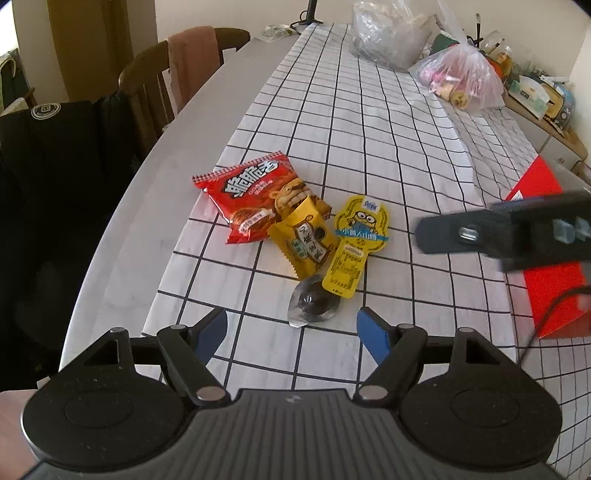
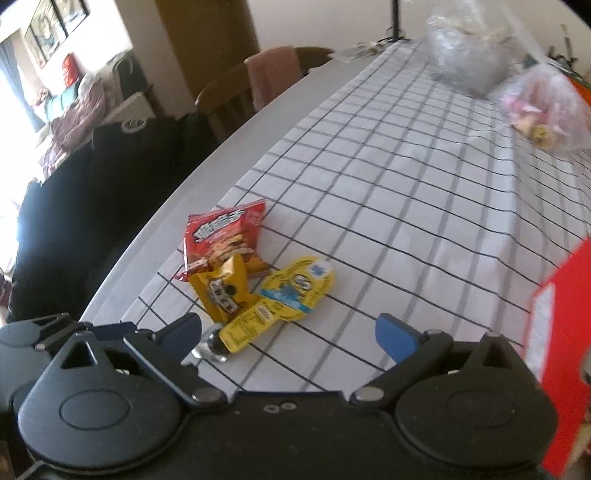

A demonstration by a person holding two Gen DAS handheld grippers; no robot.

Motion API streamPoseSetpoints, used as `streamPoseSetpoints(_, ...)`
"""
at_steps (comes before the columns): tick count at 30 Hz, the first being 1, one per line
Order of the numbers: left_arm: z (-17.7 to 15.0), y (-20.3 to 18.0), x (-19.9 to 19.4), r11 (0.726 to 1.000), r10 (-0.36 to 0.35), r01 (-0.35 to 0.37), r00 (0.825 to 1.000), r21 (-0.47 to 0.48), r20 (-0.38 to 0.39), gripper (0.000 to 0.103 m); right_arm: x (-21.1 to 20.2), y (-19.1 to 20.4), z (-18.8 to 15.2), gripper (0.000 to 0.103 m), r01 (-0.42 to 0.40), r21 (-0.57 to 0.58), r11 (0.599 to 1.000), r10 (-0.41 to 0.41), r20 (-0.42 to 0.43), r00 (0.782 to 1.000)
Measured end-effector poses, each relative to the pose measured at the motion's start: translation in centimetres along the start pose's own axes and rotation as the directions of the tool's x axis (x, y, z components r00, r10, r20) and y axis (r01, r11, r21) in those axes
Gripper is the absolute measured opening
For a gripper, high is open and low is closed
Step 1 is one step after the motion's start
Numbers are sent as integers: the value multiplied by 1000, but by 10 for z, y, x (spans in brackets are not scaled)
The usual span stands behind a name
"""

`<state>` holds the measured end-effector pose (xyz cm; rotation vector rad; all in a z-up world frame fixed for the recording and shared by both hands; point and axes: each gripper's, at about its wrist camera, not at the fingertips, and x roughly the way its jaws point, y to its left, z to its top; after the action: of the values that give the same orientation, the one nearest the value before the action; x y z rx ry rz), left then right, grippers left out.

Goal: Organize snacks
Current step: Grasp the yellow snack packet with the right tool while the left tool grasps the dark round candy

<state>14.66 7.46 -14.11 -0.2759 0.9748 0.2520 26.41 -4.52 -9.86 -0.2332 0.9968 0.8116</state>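
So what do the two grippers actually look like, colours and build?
Both match: the left gripper and right gripper have black bodies with two round discs, black linkage arms with silver pivot pins, and blue fingertips. The left body carries a small pale logo. From the left camera, the right gripper shows a dark finger, a silver bolt and a black cable.

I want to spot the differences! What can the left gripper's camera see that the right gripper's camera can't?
Only the left wrist view shows the cluttered shelf by the far wall and the right gripper from the side.

Only the right wrist view shows the sunny window and framed pictures.

Both show the red snack bag, the gold packet, the yellow Minion pouch, the clear-wrapped dark candy, the checked cloth and the red box.
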Motion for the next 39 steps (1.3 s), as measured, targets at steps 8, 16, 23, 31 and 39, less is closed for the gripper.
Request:
streamPoseSetpoints(8, -13, 8, 5, 1000, 10, -10, 1000, 5, 4, 77, 51, 34, 14, 92, -28, -121, 992, 20, -65, 998)
streamPoseSetpoints(16, -12, 9, 13, 999, 12, -12, 1000, 34, 17, 77, 79, 54, 21, 73, -58, -214, 975, 35, -107, 994)
streamPoseSetpoints(23, -9, 2, 23, 996, -8, 4, 999, 85, 41, 77, 85, 56, 24, 53, -77, -250, 965, 48, -120, 992)
streamPoseSetpoints(31, -6, -6, 41, 990, -34, 29, 999, 135, 34, 76, 85, 50, 25, 44, -97, -235, 967, 69, -126, 990)
streamPoseSetpoints(39, -2, -16, 52, 984, -34, 27, 999, 177, 38, 72, 74, 37, 26, 37, -93, -194, 977, 75, -95, 993)
